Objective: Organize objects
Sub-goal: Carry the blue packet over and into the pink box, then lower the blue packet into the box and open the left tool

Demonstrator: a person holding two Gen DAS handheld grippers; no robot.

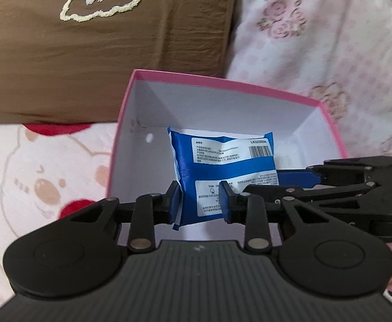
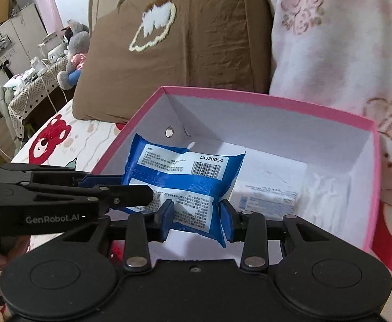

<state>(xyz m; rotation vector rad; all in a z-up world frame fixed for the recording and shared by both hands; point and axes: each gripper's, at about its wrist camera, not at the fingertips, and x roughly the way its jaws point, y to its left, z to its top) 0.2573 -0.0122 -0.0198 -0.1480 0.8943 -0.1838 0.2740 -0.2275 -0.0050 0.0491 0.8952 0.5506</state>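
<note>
Over a bed, I hold a blue-and-white sealed packet [image 1: 217, 177] with both tools above an open pink box [image 1: 222, 80] with white inner walls. My left gripper [image 1: 201, 201] pinches the packet's near lower edge, its blue pads pressed against the film on either side. My right gripper [image 2: 197, 216] pinches the same packet from its own side, pads dug into the crinkled wrapper. In each wrist view the other tool reaches in from the side and meets the packet's edge.

The packet hangs inside the box's opening, tilted, above the floor. From the right wrist, a flat white sheet or pouch with faint blue print [image 2: 268, 190] lies on the box floor just beyond it; I cannot read that print.

I judge the packet light and soft: thin plastic film that creases and bulges under the pads, slippery when pulled. The crimped seams at its ends look like the firmest places to hold; the puffy middle would squash.

A white label on the packet carries a barcode and the code "LX320054", above blocks of small Chinese text too fine to read. The left tool's body, seen from the right wrist, reads "GenRobot.AI".

The box rests on a cartoon-bear bedsheet [image 1: 43, 185], beside a brown pillow with a cloud motif [image 1: 102, 40] and a pink rose-print blanket [image 1: 330, 53].
</note>
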